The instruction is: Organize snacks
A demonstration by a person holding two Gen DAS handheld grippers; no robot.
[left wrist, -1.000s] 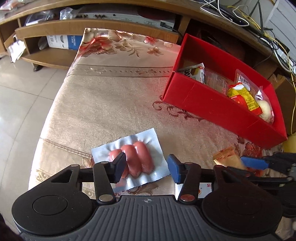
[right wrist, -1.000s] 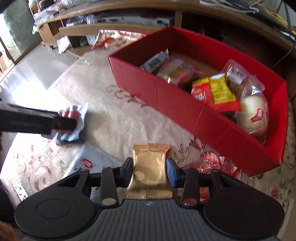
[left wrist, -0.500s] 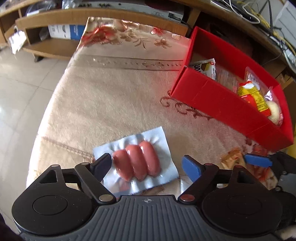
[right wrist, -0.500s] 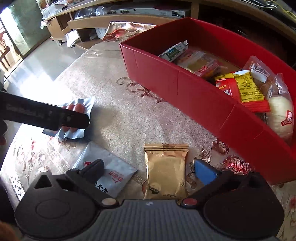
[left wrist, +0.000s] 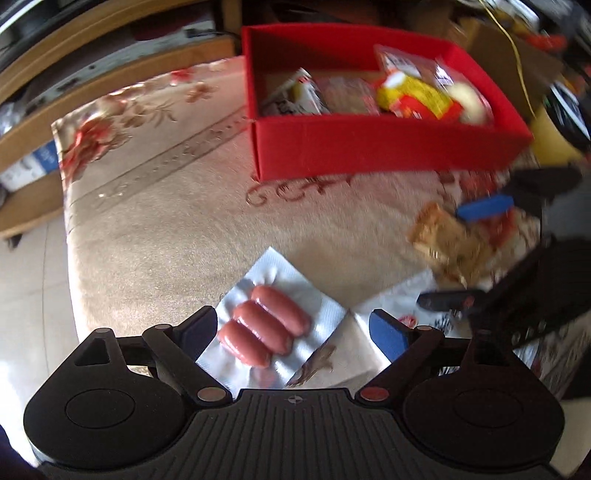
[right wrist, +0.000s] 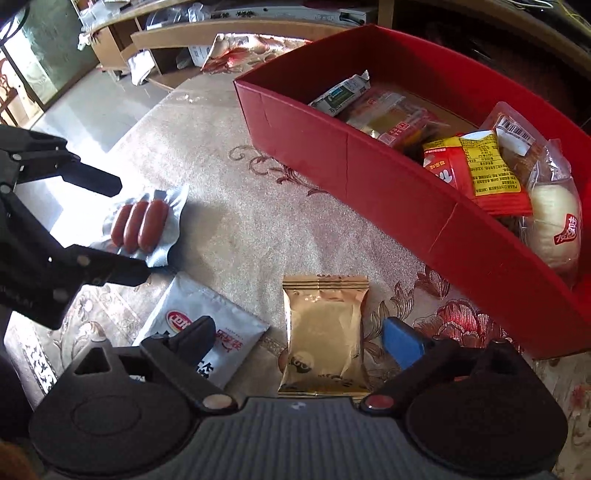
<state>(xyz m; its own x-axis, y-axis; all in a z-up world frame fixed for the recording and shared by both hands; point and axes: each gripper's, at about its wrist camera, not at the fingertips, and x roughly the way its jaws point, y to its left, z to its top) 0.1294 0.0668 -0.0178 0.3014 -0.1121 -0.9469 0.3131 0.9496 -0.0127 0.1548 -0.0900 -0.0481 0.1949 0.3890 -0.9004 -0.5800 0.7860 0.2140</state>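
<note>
Closest to me, my left gripper is spread wide, fingers on either side of the sausage pack without touching it; the pack lies flat on the floral tablecloth. My right gripper is likewise wide open around the gold snack packet, which lies flat between the fingers. Just left of that packet I see a silver-white pouch, partly under my left finger. Farther back sits the red box holding several wrapped snacks; in the blurred left view I can't tell them apart. Wooden shelving lies beyond.
</note>
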